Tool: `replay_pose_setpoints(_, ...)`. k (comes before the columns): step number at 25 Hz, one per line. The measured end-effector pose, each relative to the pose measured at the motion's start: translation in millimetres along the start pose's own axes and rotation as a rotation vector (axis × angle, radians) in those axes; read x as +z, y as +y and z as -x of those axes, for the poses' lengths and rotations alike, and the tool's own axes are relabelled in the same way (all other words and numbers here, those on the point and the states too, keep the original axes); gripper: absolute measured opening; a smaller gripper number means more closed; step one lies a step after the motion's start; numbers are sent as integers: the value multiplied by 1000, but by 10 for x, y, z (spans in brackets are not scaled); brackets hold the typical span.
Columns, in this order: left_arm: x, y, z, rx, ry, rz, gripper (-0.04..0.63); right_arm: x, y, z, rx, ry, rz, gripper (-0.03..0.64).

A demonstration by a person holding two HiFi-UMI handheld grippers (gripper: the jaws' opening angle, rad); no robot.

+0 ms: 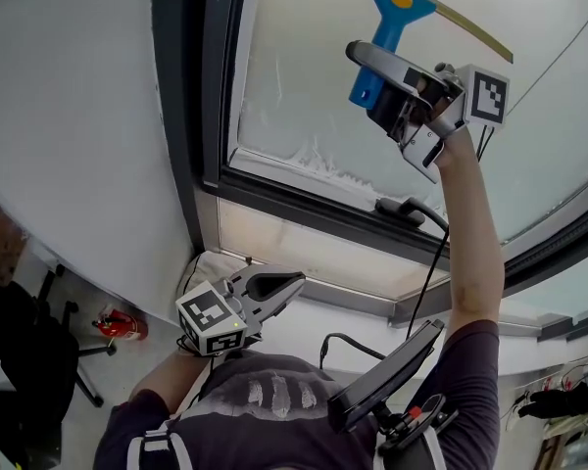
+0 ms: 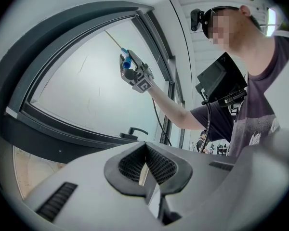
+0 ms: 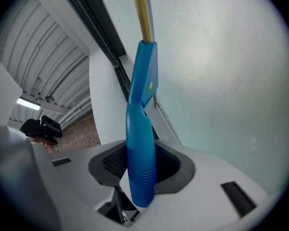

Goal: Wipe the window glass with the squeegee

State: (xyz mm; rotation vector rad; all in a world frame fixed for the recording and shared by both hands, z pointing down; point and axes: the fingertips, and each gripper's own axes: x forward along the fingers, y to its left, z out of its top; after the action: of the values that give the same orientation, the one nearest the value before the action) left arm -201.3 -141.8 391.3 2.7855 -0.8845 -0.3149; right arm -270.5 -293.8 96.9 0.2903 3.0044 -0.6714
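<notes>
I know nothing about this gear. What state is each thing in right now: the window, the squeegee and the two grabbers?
window glass: hazy, with white foamy residue along its bottom edge.
window handle: lying level along the frame.
squeegee: held up high, blade apparently on the window glass.
right gripper: shut on the squeegee, around its blue grip.
left gripper: shut, empty.

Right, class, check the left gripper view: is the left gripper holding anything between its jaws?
No: the left gripper has its jaws shut together with nothing between them; the squeegee is clamped in the right gripper.
</notes>
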Motion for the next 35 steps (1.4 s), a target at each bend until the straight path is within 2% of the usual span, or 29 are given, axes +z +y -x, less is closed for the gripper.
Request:
replay_pose_setpoints(22, -36, -41, -138, 5, 22, 1, 8, -610, -188, 26, 40, 44, -72, 129)
replay_pose_setpoints(28, -238, -50, -92, 9, 31, 6, 8, -1000, -280, 58, 36, 74, -98, 129)
replay_pose_setpoints(35, -138, -92, -118, 10, 37, 6, 8, -1072, -310, 60, 47, 69, -136, 130)
